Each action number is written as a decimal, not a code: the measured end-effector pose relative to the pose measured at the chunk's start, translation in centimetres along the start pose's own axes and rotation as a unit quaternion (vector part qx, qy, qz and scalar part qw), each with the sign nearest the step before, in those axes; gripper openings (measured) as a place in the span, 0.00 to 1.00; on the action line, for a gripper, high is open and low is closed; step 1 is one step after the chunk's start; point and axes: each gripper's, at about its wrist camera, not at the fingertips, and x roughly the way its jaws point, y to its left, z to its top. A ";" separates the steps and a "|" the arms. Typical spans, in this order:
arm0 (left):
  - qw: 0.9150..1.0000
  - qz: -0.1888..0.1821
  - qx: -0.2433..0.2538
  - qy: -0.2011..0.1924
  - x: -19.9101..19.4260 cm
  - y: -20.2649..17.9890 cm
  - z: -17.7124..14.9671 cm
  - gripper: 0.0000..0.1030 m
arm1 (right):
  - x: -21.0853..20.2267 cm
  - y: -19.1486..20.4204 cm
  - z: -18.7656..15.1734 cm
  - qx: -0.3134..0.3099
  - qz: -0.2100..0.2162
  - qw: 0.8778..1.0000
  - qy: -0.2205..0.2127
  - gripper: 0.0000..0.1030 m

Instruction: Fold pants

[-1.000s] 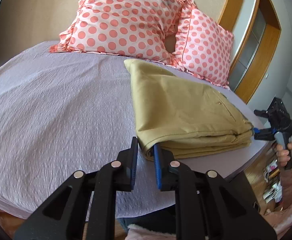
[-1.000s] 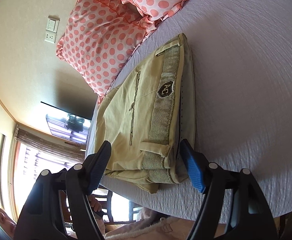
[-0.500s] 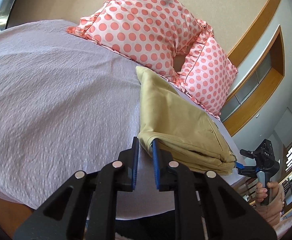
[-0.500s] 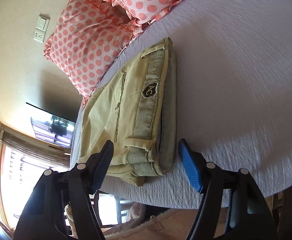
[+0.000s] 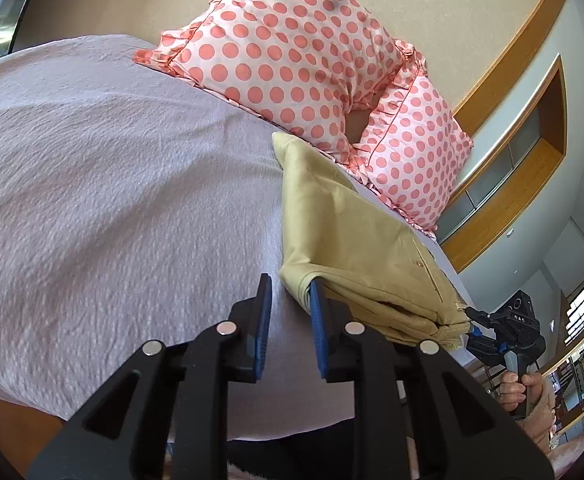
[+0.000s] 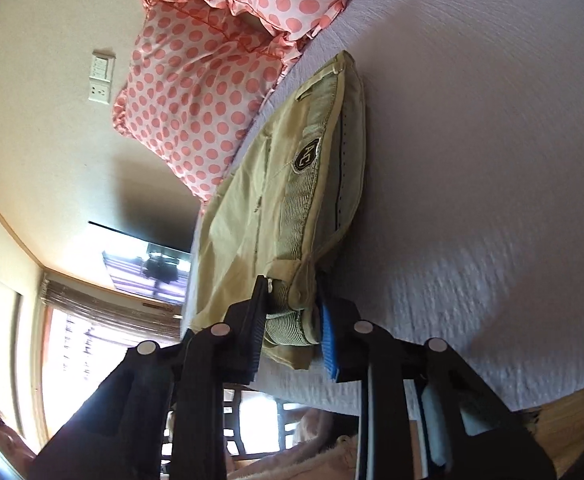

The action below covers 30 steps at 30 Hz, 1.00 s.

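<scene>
The folded khaki pants (image 5: pixel 352 236) lie on the lilac bedspread (image 5: pixel 111 200) near the bed's right edge, below the pillows. My left gripper (image 5: pixel 289 294) is open at the near left corner of the stack; nothing shows between its fingers, and the right finger touches the corner. In the right wrist view my right gripper (image 6: pixel 292 304) is shut on the waistband end of the pants (image 6: pixel 287 208), near the corner by the bed edge. The right gripper (image 5: pixel 472 320) also shows at the far right of the left wrist view, at the pants' edge.
Two pink pillows with red dots (image 5: pixel 292 48) lie at the head of the bed, against a beige wall. The bed edge (image 5: pixel 292 428) runs just under my left gripper. A wooden frame and a glass partition (image 5: pixel 512 160) stand to the right.
My right gripper closed from wide open onto the waistband end of the pants. My left gripper opened a little beside the near corner.
</scene>
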 end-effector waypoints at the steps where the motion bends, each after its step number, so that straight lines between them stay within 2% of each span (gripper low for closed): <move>1: 1.000 0.002 0.000 -0.002 -0.1 0.1 0.2 0.21 | 0.0 0.2 -0.2 0.004 0.021 1.000 0.000 0.20; 4: 1.000 0.007 0.001 -0.011 -0.4 0.2 0.6 0.22 | 0.6 1.1 -0.5 -0.002 0.047 0.999 0.007 0.19; 5: 1.000 0.012 0.002 -0.012 -0.5 0.2 0.7 0.26 | 0.8 1.4 -0.6 -0.007 0.040 0.999 0.010 0.19; 7: 1.000 0.023 0.007 -0.009 -0.7 0.2 0.8 0.31 | 0.7 1.8 -0.7 -0.025 -0.002 1.000 0.009 0.23; 9: 0.999 0.037 0.018 -0.014 -1.5 0.2 0.8 0.33 | 0.6 1.3 -0.7 -0.019 -0.040 0.999 0.020 0.38; 14: 0.994 0.078 0.060 -0.039 -4.3 -0.1 2.4 0.52 | 1.1 1.7 -0.2 -0.036 -0.055 0.997 0.030 0.47; 16: 0.991 0.092 0.086 -0.031 -4.1 -0.8 3.3 0.54 | 2.0 2.0 0.2 -0.045 -0.057 0.996 0.042 0.47; 19: 0.987 0.095 0.132 -0.002 -2.4 -2.0 4.5 0.57 | 3.5 2.5 1.1 -0.054 -0.057 0.995 0.059 0.47; 23: 0.980 0.084 0.175 0.037 0.7 -3.3 6.4 0.60 | 5.3 2.9 2.4 -0.056 -0.037 0.995 0.078 0.47; 25: 0.980 0.065 0.174 0.065 2.7 -3.4 7.5 0.61 | 5.9 2.9 2.9 -0.058 -0.017 0.995 0.083 0.45; 27: 0.980 0.049 0.170 0.095 4.9 -3.4 8.5 0.61 | 6.5 2.4 3.2 -0.059 -0.011 0.994 0.086 0.21; 30: 0.977 0.034 0.162 0.131 7.9 -3.2 10.0 0.61 | 6.3 1.4 3.0 -0.054 0.024 0.995 0.076 0.18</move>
